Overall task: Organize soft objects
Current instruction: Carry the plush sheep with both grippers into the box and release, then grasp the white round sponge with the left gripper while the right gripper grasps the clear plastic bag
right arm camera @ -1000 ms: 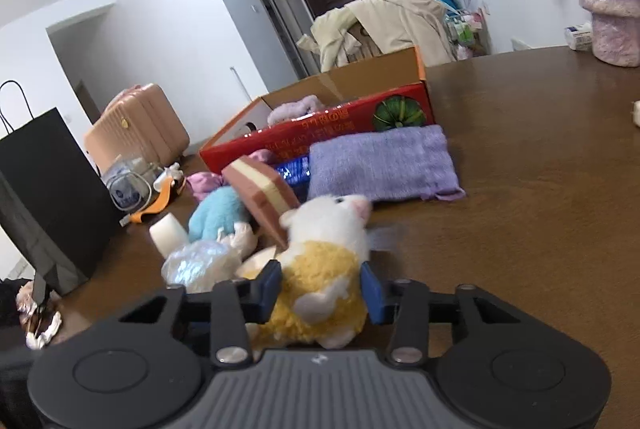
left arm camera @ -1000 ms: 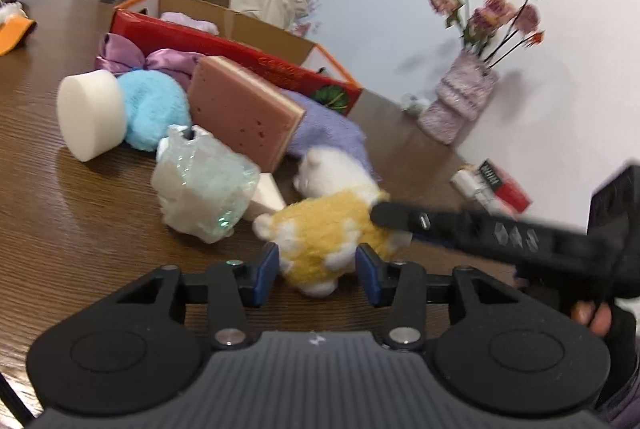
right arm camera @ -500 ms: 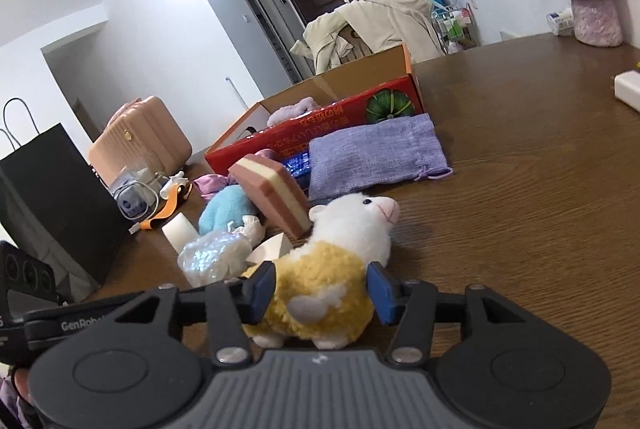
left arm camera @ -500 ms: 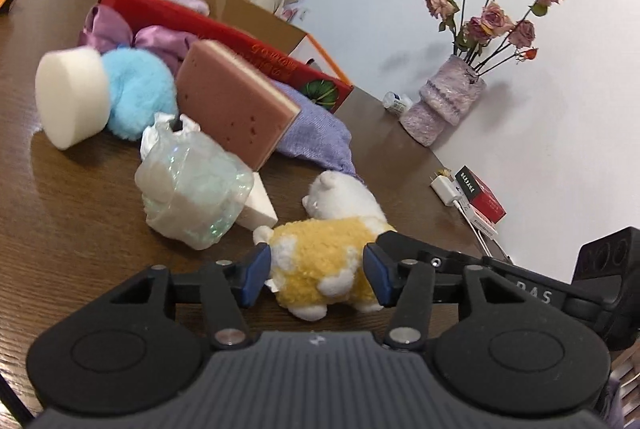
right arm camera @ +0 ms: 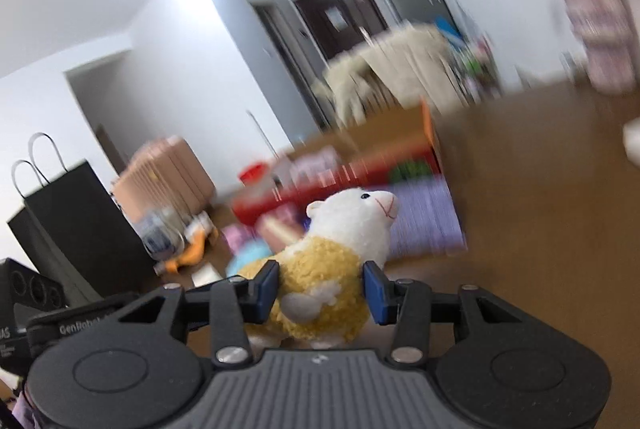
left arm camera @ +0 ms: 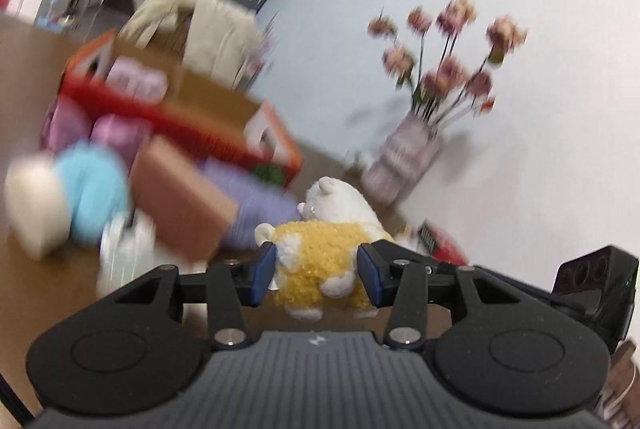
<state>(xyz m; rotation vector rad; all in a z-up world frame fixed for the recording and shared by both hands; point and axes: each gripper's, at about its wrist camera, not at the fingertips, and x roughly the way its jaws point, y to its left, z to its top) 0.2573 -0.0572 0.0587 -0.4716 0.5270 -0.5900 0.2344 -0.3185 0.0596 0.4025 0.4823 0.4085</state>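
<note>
A plush lamb (left arm camera: 320, 261) with a white head and yellow woolly body sits between the blue pads of both grippers. My left gripper (left arm camera: 316, 275) is shut on its body from one side. My right gripper (right arm camera: 322, 291) is shut on the lamb (right arm camera: 324, 281) from the other side, and its head points up and right. The lamb is lifted above the brown table (right arm camera: 540, 229). The red cardboard box (left arm camera: 180, 117) with a pink soft item inside stands behind, blurred.
On the table to the left lie a white foam cylinder (left arm camera: 32, 205), a blue fluffy ball (left arm camera: 96, 189), a pink sponge block (left arm camera: 180, 197), a clear plastic bag (left arm camera: 124, 253) and a purple cloth pouch (left arm camera: 256, 205). A vase of dried roses (left arm camera: 404, 157) stands at the far right.
Both grippers have lifted the lamb off the table and tilted upward; the view is blurred by motion. The other soft objects have stayed on the table.
</note>
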